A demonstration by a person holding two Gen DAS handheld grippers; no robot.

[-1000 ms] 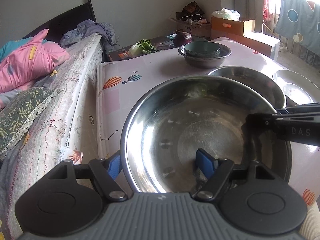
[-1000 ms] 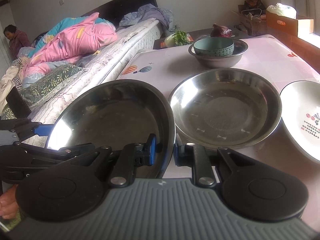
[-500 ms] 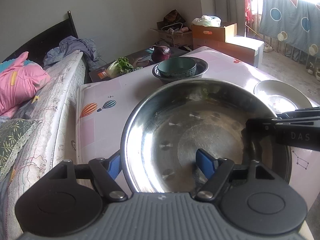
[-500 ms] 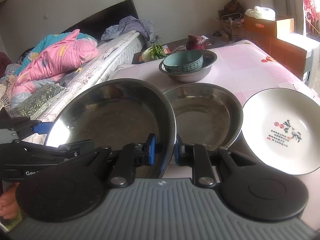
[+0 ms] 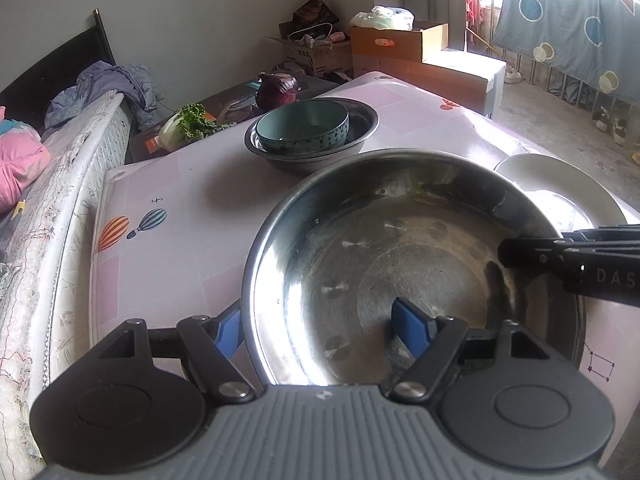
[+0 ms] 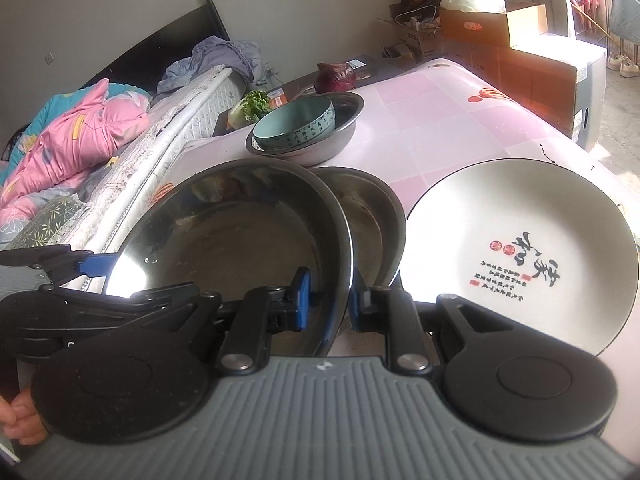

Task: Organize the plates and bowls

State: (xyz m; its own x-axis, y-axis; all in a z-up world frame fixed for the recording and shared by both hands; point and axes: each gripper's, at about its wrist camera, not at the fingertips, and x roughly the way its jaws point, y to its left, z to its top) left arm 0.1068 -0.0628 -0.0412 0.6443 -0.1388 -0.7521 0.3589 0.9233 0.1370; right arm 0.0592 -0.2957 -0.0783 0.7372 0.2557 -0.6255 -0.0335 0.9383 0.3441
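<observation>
Right wrist view: right gripper (image 6: pixel 329 302) clamped on the near rim of the steel plate (image 6: pixel 240 232), one pad inside, one outside. Left gripper (image 5: pixel 316 330) straddles the same plate's rim on the opposite side; jaws wide, outer pad looks clear of the rim, so can't confirm it's pinching. Plate is tilted and off the bench (image 5: pixel 172 208), overlapping a second steel plate (image 6: pixel 372 216) that lies flat; a second ago the two sat side by side. White printed plate (image 6: pixel 520 256) just right of them, more fully in frame than before. Further back, teal bowl (image 5: pixel 302 127) nested in a steel bowl (image 5: pixel 360 120). Bench has a pink balloon-print cover. Bed (image 6: pixel 132 152) along its left edge, cardboard boxes (image 5: pixel 400 40) by the wall.
</observation>
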